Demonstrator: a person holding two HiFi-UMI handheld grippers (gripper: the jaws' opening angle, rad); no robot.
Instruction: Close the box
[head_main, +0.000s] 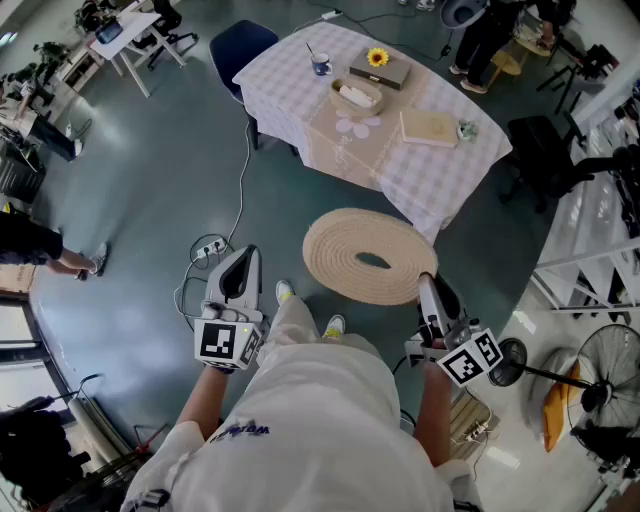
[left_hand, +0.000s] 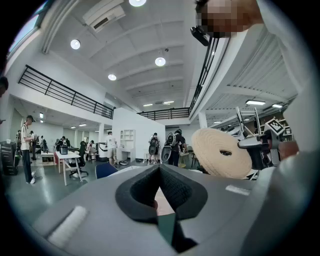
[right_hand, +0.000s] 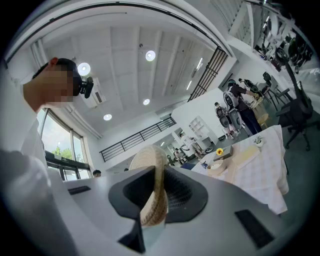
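Observation:
A round woven disc (head_main: 370, 255) with a small hole in its middle hangs over the floor in front of me. My right gripper (head_main: 428, 285) is shut on its near right rim, and the disc's edge (right_hand: 154, 200) fills the gap between the pads. My left gripper (head_main: 248, 256) is held apart at the left. Its jaws stand a little open with nothing between them (left_hand: 160, 200). Further off, a table (head_main: 285, 75) with a checked cloth carries a brown box (head_main: 380, 72) topped by a sunflower, a small woven basket (head_main: 357, 97) and a flat pale box (head_main: 430, 128).
A power strip (head_main: 210, 250) and its cable lie on the floor by my left gripper. A blue chair (head_main: 240, 45) stands left of the table and a black office chair (head_main: 545, 150) right of it. A fan (head_main: 610, 375) stands at the right, and people stand around the hall.

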